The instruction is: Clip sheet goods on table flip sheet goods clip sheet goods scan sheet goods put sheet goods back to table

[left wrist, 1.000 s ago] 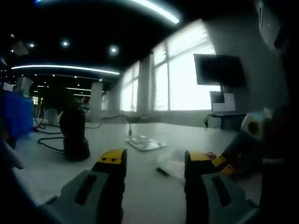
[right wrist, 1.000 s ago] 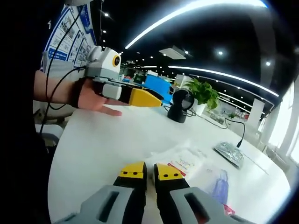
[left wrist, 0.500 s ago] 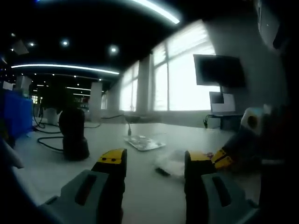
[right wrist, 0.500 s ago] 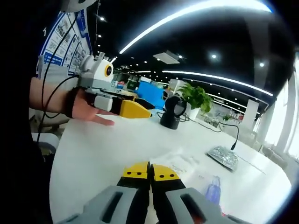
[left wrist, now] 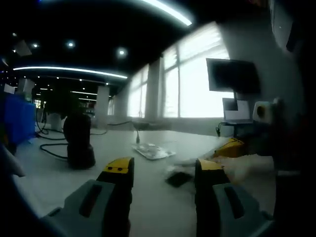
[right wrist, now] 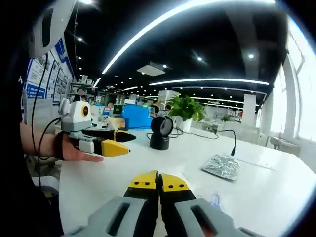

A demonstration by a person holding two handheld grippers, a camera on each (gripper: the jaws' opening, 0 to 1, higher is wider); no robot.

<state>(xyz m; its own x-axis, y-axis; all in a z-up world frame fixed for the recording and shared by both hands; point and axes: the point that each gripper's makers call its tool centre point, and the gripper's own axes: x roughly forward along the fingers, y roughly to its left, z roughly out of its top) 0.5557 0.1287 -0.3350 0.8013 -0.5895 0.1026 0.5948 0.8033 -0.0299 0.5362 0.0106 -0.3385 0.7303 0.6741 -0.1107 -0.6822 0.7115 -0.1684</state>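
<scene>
The right tongs [right wrist: 159, 181] are clamping the clear packet [left wrist: 237, 163] off the tabletop [right wrist: 276, 187]; the left tongs [left wrist: 163, 170] are waiting apart, and should probably grip the free edge squarely before flipping.

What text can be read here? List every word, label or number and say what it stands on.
No text reads clearly enough to quote.
Wall posters at the left of the right gripper view: printed panels, too small and blurred to read.
Clear packet beside the right gripper: no legible print.
Foil packet on the table: no legible print.
</scene>
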